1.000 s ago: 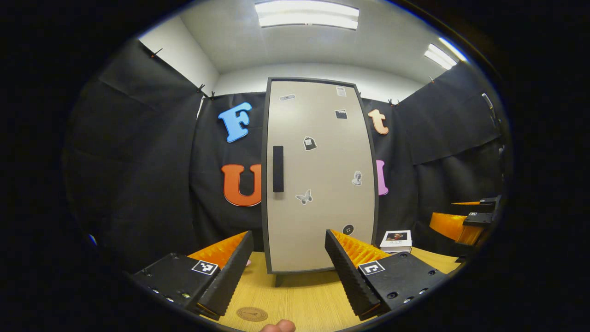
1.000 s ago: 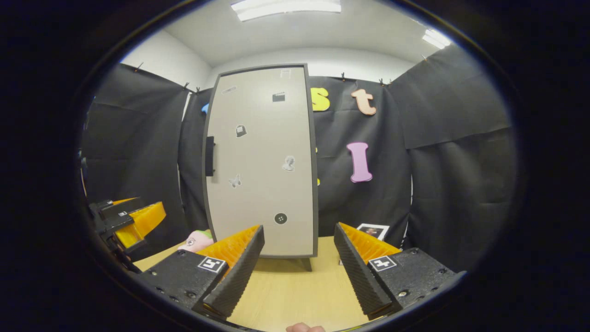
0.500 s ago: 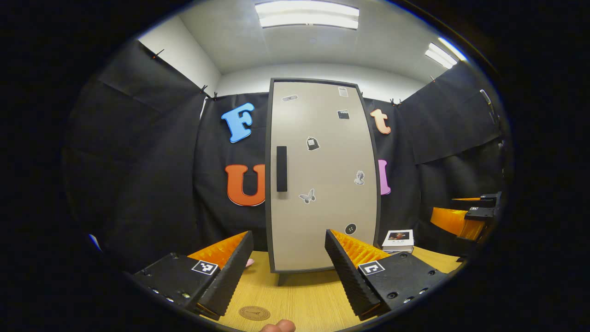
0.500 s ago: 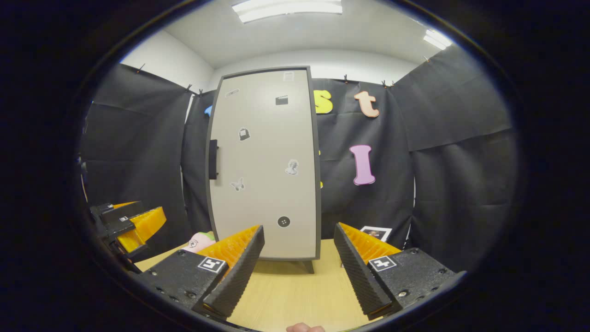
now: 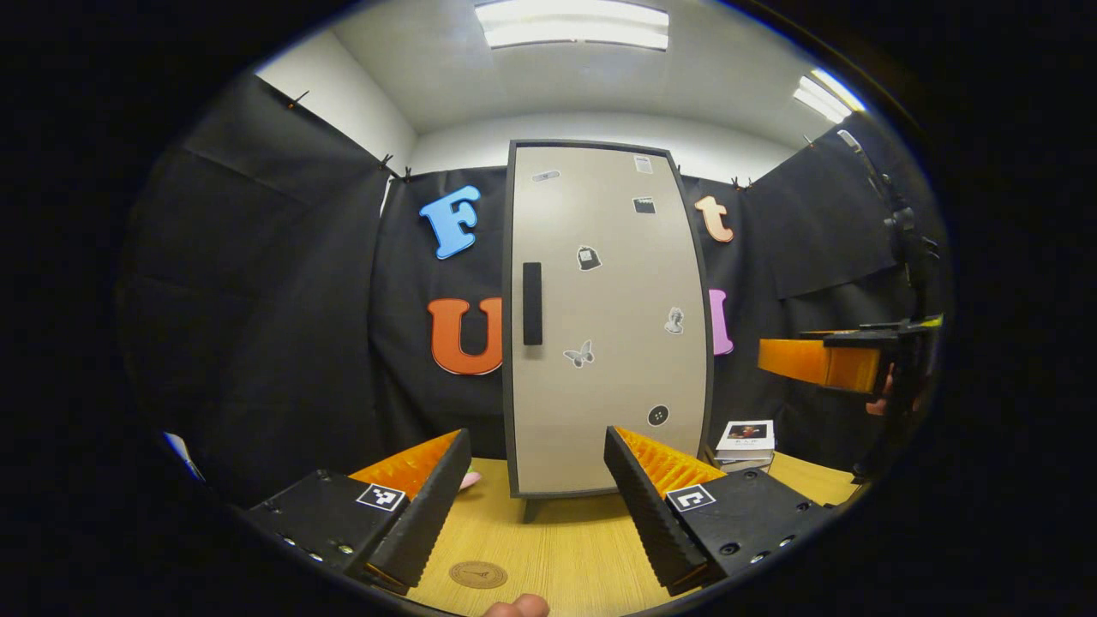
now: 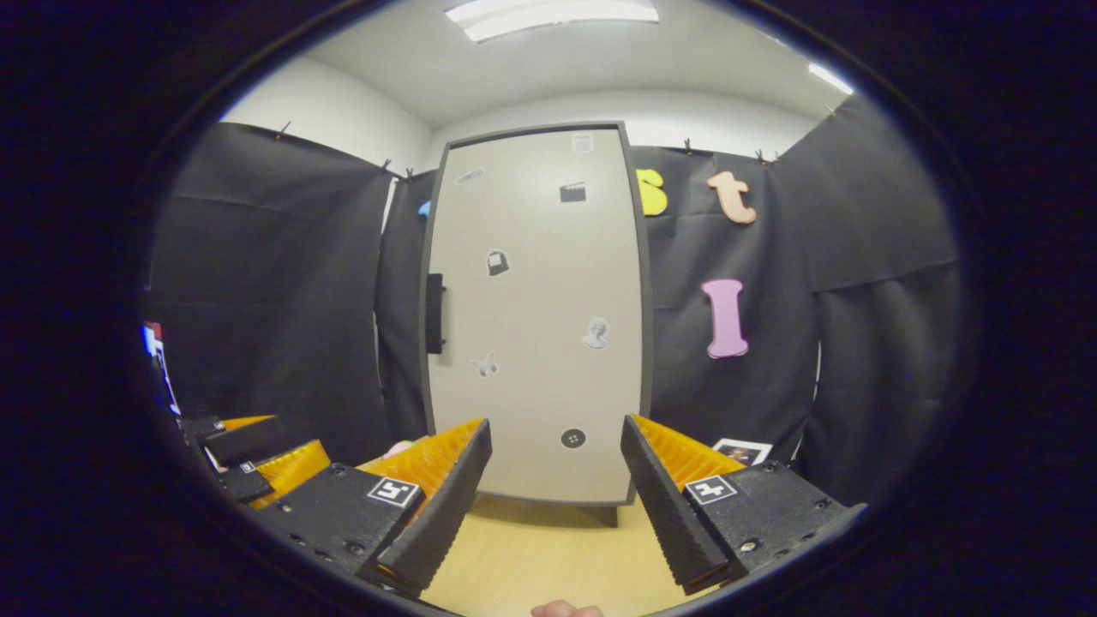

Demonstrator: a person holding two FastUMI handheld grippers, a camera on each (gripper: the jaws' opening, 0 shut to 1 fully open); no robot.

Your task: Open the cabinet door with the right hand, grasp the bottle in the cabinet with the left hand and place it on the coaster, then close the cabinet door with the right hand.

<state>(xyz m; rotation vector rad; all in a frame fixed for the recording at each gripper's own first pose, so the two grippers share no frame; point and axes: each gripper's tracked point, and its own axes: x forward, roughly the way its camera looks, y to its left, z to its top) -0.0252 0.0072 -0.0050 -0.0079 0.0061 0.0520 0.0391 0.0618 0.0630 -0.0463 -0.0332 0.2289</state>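
A tall beige cabinet (image 5: 608,326) with a dark frame stands on the wooden table, door closed, several stickers on it. Its dark vertical handle (image 5: 532,303) is on the door's left side, also in the right gripper view as the handle (image 6: 434,313) on the cabinet (image 6: 536,317). A round brown coaster (image 5: 478,573) lies on the table near the front. My left gripper (image 5: 536,497) is open, low, in front of the cabinet's base. My right gripper (image 6: 553,497) is open, facing the door. The right gripper (image 5: 823,360) also appears raised at the right of the left gripper view.
A small white box (image 5: 744,435) sits on the table right of the cabinet, seen too as the box (image 6: 740,451). A pink soft item (image 5: 468,481) lies left of the cabinet's base. The wooden table (image 5: 566,548) extends toward me.
The right gripper has risen and moved left toward the cabinet; the door now sits more central in its view. The left gripper has shifted only slightly. The door stays closed.
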